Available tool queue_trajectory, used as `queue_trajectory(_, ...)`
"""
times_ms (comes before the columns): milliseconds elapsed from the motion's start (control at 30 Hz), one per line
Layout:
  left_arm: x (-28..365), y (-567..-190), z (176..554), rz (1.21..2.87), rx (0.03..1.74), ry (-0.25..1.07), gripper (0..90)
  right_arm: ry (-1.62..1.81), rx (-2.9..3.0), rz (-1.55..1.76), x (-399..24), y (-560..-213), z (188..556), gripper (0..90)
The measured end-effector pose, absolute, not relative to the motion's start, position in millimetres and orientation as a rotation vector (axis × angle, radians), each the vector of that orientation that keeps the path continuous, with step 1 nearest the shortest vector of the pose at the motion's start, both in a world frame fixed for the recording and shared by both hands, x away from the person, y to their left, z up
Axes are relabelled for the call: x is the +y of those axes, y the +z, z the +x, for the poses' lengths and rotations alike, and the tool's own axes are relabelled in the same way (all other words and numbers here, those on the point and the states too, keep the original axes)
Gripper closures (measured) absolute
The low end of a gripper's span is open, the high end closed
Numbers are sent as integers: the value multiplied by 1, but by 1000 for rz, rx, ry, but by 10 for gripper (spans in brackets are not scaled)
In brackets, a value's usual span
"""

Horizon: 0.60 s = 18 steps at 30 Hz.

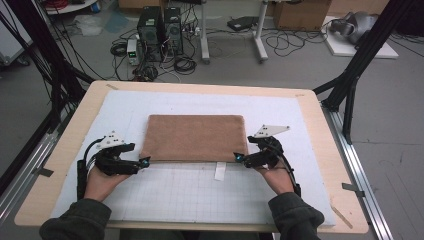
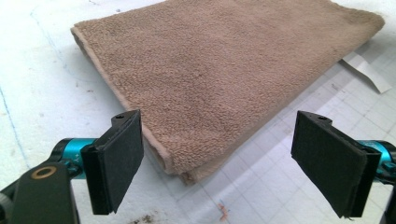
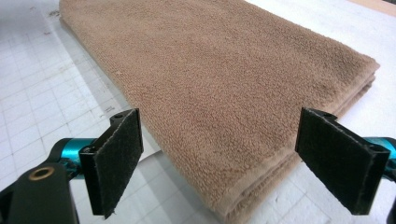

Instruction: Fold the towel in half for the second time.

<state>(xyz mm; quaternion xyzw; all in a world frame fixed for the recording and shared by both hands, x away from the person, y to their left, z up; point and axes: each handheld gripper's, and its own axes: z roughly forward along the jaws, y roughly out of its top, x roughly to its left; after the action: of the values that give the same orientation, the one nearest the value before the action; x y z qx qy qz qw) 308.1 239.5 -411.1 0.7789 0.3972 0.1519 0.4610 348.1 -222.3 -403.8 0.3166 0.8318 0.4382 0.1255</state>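
A brown towel (image 1: 195, 137), folded into a flat rectangle of several layers, lies on the white grid mat (image 1: 200, 195). My left gripper (image 1: 145, 162) sits at the towel's near-left corner, jaws open and level with the mat. In the left gripper view that corner of the towel (image 2: 224, 70) lies between and beyond the wide-apart pads (image 2: 119, 158), untouched. My right gripper (image 1: 239, 158) mirrors it at the near-right corner, also open. In the right gripper view the towel's (image 3: 224, 79) corner lies between the spread jaws with neither pad on it.
A white label (image 1: 220, 171) sticks out from under the towel's near edge, between the two hands. The mat lies on a wooden table (image 1: 70, 150) with black frame posts (image 1: 360, 55) at its sides. Computers (image 1: 160, 32) and cables stand on the floor behind.
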Motion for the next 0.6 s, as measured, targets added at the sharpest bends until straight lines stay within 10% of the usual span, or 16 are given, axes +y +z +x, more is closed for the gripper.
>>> queue_trajectory(600,246,-413,294,1905,980,362,67,1314,2371,918,-241,-398,330,124)
